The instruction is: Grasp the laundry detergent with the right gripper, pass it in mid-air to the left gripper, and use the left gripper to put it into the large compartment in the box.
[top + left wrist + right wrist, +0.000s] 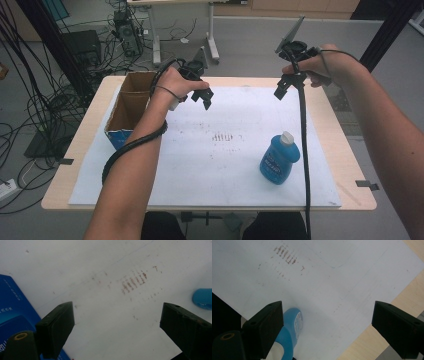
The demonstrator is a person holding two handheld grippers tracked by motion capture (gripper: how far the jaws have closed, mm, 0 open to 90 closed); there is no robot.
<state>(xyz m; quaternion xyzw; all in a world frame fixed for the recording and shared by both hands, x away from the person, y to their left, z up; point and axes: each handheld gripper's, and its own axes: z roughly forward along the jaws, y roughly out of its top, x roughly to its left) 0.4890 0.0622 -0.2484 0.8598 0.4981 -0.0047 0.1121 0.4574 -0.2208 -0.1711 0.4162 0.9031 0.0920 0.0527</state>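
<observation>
A blue bottle [279, 160] with a white cap lies on the white sheet [215, 165] at the front right. An open cardboard box [129, 107] with a blue front stands at the sheet's left edge. My left gripper [201, 97] hangs above the sheet just right of the box, jaws wide apart and empty. My right gripper [284, 87] is held high over the sheet's far right, also open with nothing between its jaws. In the left gripper view the bottle [203, 298] peeks in at the right and the box [15, 315] at the left. The right gripper view shows the bottle [292, 332] behind its left jaw.
Brown smudge marks [222, 136] sit mid-sheet. The wooden table [345, 150] shows bare strips right and left of the sheet. Cables trail from both grippers; the right one [304, 150] hangs down past the bottle. Beyond the table are floor cables and equipment [125, 30].
</observation>
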